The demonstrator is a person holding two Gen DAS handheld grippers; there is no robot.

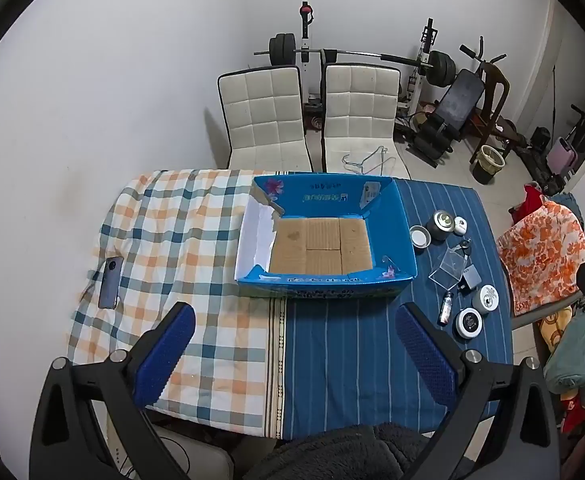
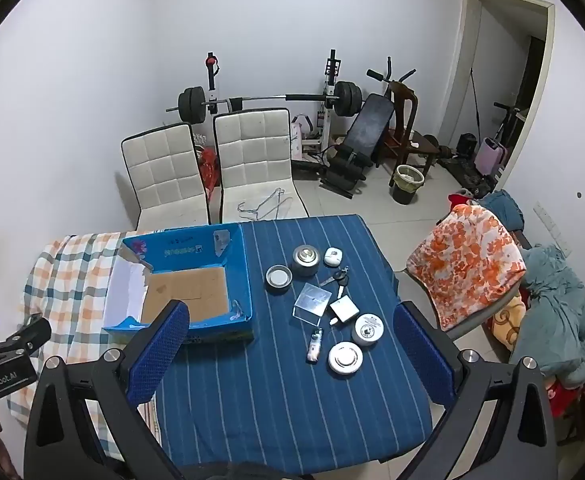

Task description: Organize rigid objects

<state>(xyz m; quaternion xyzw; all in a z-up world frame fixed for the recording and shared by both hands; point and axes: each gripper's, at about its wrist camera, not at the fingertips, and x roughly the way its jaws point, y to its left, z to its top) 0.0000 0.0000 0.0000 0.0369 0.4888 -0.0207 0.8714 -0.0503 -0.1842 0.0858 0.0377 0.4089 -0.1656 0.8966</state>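
Observation:
An open blue cardboard box (image 1: 402,236) (image 2: 240,272) with a bare brown floor stands mid-table. To its right, on the blue striped cloth, lie small rigid items: a round tin (image 2: 304,259), its lid (image 2: 278,277), a white earbud case (image 2: 332,257), keys (image 2: 338,278), a clear plastic cube (image 2: 311,303), a white charger (image 2: 344,309), a lighter (image 2: 314,345) and two round white cases (image 2: 367,329) (image 2: 345,357). My left gripper (image 1: 294,312) hovers open in front of the box. My right gripper (image 2: 291,310) hovers open above the items. Neither holds anything.
A phone (image 1: 110,282) lies on the checked cloth at the left. Two white chairs (image 1: 266,120) stand behind the table, gym gear beyond them. A chair draped with clothes (image 2: 468,264) stands at the right. The left gripper shows at the left edge of the right wrist view.

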